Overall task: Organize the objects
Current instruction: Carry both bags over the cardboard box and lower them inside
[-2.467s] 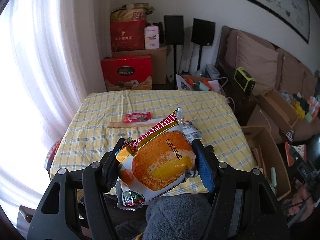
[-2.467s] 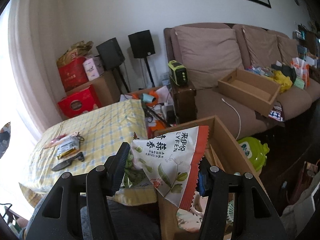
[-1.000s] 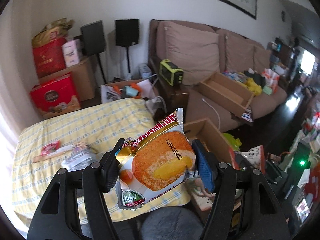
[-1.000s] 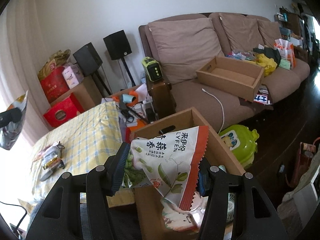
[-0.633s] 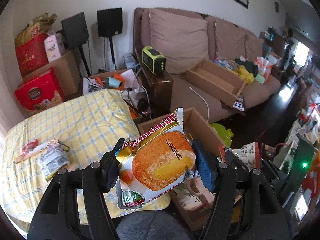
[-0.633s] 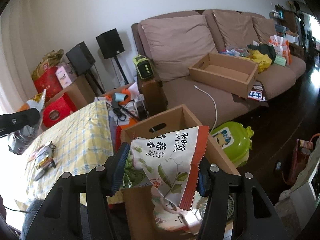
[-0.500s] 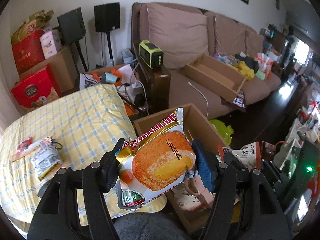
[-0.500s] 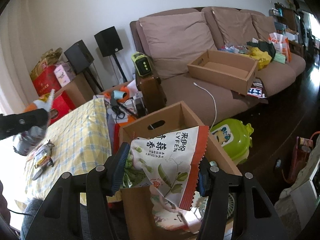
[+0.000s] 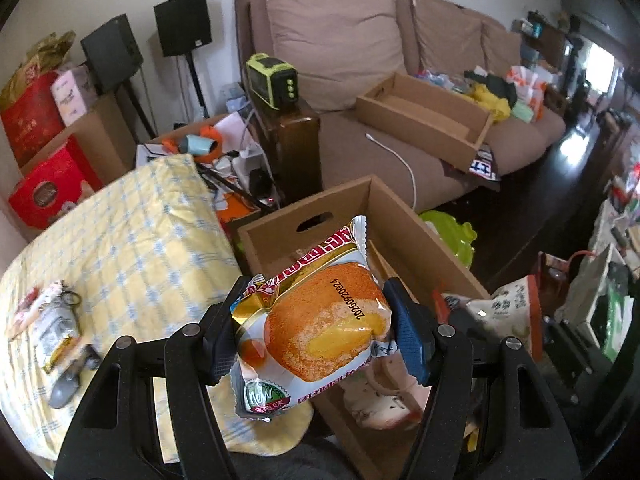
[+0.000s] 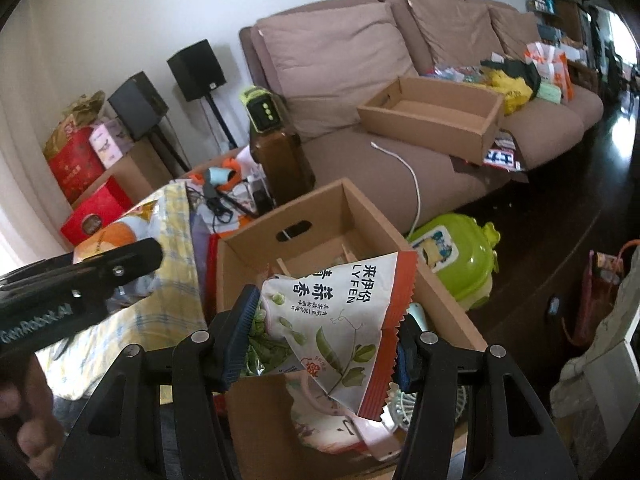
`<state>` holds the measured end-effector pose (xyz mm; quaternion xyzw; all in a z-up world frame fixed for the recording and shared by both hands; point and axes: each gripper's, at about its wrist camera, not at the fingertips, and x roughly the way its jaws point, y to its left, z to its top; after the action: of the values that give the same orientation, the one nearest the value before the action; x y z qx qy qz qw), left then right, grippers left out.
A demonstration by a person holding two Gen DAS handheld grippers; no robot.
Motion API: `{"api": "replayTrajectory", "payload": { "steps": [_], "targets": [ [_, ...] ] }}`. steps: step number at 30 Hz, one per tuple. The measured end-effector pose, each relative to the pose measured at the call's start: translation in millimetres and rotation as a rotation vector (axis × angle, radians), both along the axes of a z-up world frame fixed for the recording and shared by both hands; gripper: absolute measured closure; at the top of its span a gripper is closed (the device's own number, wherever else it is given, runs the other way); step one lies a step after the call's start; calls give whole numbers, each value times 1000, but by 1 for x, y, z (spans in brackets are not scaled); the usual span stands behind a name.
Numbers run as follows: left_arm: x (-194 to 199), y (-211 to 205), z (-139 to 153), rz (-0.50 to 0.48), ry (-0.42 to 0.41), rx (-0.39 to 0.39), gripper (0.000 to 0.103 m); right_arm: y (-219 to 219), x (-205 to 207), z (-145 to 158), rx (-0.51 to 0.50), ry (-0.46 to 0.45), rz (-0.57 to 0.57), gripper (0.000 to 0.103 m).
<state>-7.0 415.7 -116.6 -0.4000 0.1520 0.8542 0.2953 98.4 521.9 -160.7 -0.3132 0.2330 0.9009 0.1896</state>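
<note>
A: Left wrist view first. What is the left claw (image 9: 314, 330) doing?

B: It is gripping a cake packet (image 9: 316, 320), gold and white with an orange sponge printed on it. Both pads are pressing on the packet's sides, so the jaws are standing about half open around it. The packet is hanging above the near left corner of the open cardboard box (image 9: 404, 216), which is sitting on the floor just right of the desk (image 9: 132, 240) with the yellow checked cloth.

A: Anything lying on that desk?

B: A few small wrapped things (image 9: 56, 324) are lying at its near left edge. They are blurred, so I am only guessing they are snack packs.

A: And the right wrist view?

B: The right claw (image 10: 322, 344) is pinching a white and red pea snack bag (image 10: 340, 320) between its pads, jaws likewise held part way apart by the bag. The bag is hanging over the near end of the same box (image 10: 360, 216), above a pink-printed pouch (image 10: 332, 416) that is already lying inside. The box has a hand slot in its far wall and a thin divider inside.

A: Is the other tool showing there?

B: Yes, the left claw (image 10: 132, 256) is reaching in from the left edge with its packet (image 10: 116, 236), near the desk's corner (image 10: 176, 280), and a hand (image 10: 28, 420) is showing at the near left.

A: What is beyond the box?

B: A brown sofa (image 10: 360, 52) carrying a second, shallower cardboard tray (image 10: 432, 120), and a green plastic toy (image 10: 460, 260) on the floor to the right of the box.
</note>
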Motion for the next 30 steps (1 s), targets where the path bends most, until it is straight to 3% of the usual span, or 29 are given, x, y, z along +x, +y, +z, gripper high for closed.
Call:
{"api": "replayTrajectory", "payload": {
  "steps": [4, 11, 18, 30],
  "targets": [
    [-4, 7, -17, -2, -69, 22, 40, 0, -2, -6, -2, -20, 5, 45],
    [-12, 8, -47, 17, -107, -20, 40, 9, -5, -25, -18, -100, -6, 45],
    [-26, 8, -53, 13, -164, 71, 40, 7, -8, -32, -3, -140, 10, 45],
    [-34, 10, -62, 35, -178, 64, 40, 9, -9, -39, -16, -180, 4, 45]
  ]
}}
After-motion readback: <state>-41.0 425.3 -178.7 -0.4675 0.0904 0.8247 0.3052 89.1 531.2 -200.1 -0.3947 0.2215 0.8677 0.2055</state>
